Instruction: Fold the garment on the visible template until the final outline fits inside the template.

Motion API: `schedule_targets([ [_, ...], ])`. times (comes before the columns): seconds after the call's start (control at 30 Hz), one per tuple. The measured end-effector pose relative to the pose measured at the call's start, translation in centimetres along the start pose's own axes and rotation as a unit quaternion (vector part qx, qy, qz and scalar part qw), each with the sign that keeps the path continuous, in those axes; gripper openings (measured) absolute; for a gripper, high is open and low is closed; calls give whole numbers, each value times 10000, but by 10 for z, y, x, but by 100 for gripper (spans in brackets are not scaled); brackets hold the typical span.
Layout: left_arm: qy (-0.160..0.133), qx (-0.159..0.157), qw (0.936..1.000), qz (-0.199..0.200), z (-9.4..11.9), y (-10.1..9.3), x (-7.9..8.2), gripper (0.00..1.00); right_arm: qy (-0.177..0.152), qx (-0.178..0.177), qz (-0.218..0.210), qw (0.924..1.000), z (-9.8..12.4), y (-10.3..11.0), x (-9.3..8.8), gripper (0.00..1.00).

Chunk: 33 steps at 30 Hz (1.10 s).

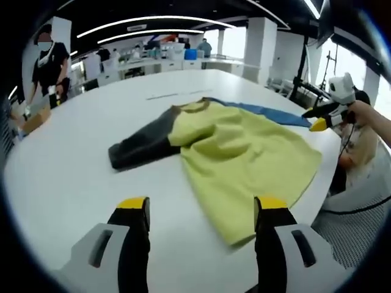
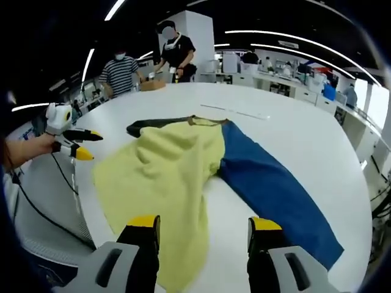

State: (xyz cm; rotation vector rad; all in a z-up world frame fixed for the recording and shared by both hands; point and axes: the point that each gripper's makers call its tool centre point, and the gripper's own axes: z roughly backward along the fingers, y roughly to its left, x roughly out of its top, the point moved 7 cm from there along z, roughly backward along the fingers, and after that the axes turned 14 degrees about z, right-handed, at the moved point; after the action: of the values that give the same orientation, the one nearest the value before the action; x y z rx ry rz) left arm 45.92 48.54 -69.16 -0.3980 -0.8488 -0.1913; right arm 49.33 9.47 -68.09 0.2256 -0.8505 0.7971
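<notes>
A long-sleeved garment lies spread on the white table (image 1: pixel 73 165), with a yellow-green body (image 1: pixel 238 149), a dark grey sleeve (image 1: pixel 143 146) and a blue sleeve (image 1: pixel 269 113). My left gripper (image 1: pixel 203 206) hovers open near the hem, a corner of yellow cloth lying below and between its jaws. In the right gripper view the yellow body (image 2: pixel 165 165) is left of the blue sleeve (image 2: pixel 275 183), and the grey sleeve (image 2: pixel 156 125) lies at the far side. My right gripper (image 2: pixel 204 224) stands open over the hem. Each gripper appears in the other's view: right (image 1: pixel 316 121), left (image 2: pixel 85 145).
Faint pale lines (image 2: pixel 235 112) mark the table beyond the collar. The table's rounded edge (image 1: pixel 333 183) runs close by on my side. Two people (image 2: pixel 146 61) stand at the far side, near a cardboard box (image 2: pixel 153 85). Desks and shelves line the back of the room.
</notes>
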Motion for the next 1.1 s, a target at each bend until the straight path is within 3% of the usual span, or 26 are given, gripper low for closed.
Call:
schedule_targets([
  [0.13,-169,-33,9999,-5,-6,4,11,68,-86,-62,74,9999,-8,-9,5,54],
  [0.4,-203,-47,9995,-218,-22,11,29,63,-183,-201,383,9989,-27,-26,17,47],
  [0.73,-109,-14,9996,-268,-50,26,39,44,-185,-14,690,9974,-61,-35,30,36],
  [1.0,10,3,9991,-425,-68,34,42,26,-43,129,965,9952,-84,-35,30,27],
  [1.1,6,60,9989,-471,-77,38,44,25,-15,140,1023,9947,-92,-35,29,26],
])
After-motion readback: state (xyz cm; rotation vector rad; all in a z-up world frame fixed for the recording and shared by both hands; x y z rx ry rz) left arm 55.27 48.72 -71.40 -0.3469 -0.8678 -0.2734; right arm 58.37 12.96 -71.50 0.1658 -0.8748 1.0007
